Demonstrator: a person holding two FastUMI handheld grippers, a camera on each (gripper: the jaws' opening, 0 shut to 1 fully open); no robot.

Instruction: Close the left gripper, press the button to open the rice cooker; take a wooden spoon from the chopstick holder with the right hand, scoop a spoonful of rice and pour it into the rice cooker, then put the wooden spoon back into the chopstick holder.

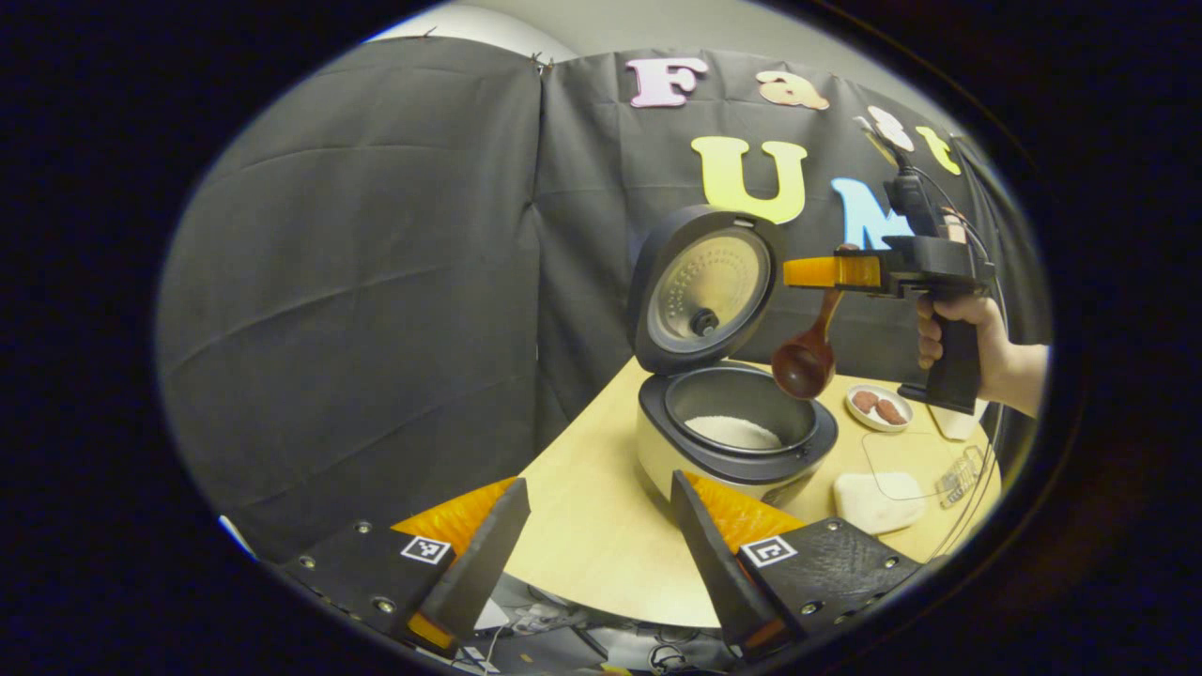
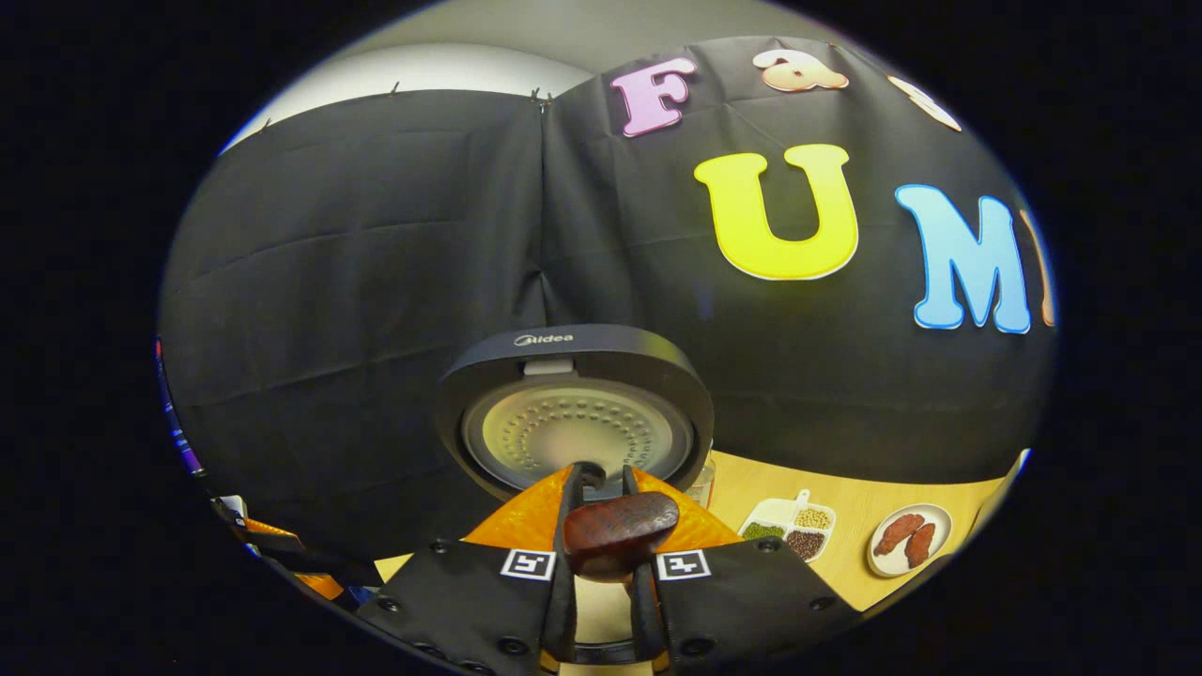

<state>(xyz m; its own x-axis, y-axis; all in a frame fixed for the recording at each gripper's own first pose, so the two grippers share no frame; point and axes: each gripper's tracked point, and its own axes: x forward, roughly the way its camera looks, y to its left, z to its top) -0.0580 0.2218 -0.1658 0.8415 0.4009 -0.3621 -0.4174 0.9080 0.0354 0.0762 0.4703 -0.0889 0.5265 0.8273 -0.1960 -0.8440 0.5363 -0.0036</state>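
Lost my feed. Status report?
Left gripper open, idle. Right gripper shut on wooden spoon, hanging bowl-down above open rice cooker. Rice in pot. Nothing in the way.

Left hand-held gripper (image 1: 599, 526): black plates with screws and square markers. Right hand-held gripper (image 2: 601, 512): the same plates; black pistol grip, thin cables at one o'clock.

I see a pale wooden table (image 1: 582, 526) with a rounded near edge, and the open rice cooker (image 1: 732, 441) stands on it. At about three o'clock from the cooker sits a small white dish (image 1: 879, 407) of reddish-brown pieces. Around four o'clock lies a white pad (image 1: 878, 502), with a divided tray of beans (image 2: 787, 529) further round in the right gripper view.
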